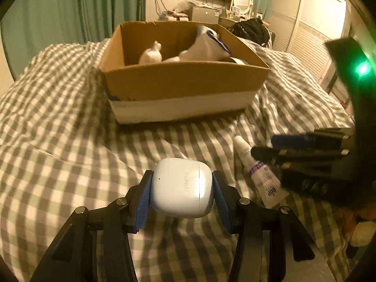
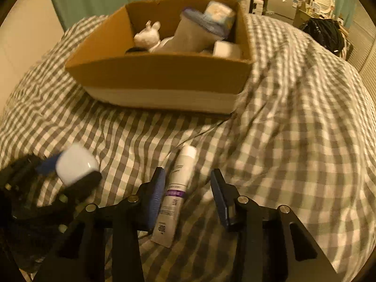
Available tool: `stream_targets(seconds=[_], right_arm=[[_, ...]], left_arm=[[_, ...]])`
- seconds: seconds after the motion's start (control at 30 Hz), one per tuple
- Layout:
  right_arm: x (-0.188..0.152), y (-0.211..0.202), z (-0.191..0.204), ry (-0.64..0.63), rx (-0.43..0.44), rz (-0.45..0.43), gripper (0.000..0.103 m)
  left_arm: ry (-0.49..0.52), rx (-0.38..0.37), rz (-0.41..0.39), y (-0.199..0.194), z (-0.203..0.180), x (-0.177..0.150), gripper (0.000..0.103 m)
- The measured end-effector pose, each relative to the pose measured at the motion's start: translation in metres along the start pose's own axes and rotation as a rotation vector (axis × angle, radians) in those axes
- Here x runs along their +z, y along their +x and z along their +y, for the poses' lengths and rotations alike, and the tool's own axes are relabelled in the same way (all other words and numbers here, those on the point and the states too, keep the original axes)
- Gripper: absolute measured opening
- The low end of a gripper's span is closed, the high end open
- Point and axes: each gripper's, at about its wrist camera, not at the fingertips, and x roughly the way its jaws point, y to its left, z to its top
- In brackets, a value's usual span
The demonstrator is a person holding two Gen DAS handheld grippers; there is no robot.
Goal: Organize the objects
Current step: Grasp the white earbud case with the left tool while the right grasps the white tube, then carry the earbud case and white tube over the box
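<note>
The left gripper [image 1: 182, 188] pinches a glossy white rounded earbud case [image 1: 182, 186] between its blue pads, above the grey-and-white checked bedspread [image 1: 70, 141]. The right gripper [image 2: 188, 190] stands spread around a white squeeze tube with a purple band [image 2: 175, 195], one pad just beside it, the other apart (no grip yet). Ahead sits the open brown cardboard box [image 1: 183, 82]. To do this well, I judge: centre the tube before closing, then carry the case over the near wall.
</note>
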Motion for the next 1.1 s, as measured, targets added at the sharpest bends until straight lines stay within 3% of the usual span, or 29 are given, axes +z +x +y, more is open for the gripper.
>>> stream_targets(seconds=[0.2, 0.37, 0.63, 1.1], right_arm=[[0.004, 0.032, 0.014, -0.035, -0.008, 0.103, 0.035], [0.006, 0.042, 0.015, -0.035, -0.026, 0.137, 0.027], [-0.003, 0.02, 0.025, -0.055, -0.019, 0.078, 0.019], [-0.035, -0.05, 0.043, -0.023, 0.056, -0.067, 0.019]], left_arm=[[-0.034, 0.001, 0.014, 0.006, 0.013, 0.0, 0.05], [-0.051, -0.006, 0.012, 0.008, 0.017, 0.0, 0.05], [-0.058, 0.015, -0.002, -0.003, 0.018, -0.002, 0.05], [-0.056, 0.005, -0.047, -0.05, 0.004, -0.013, 0.05]])
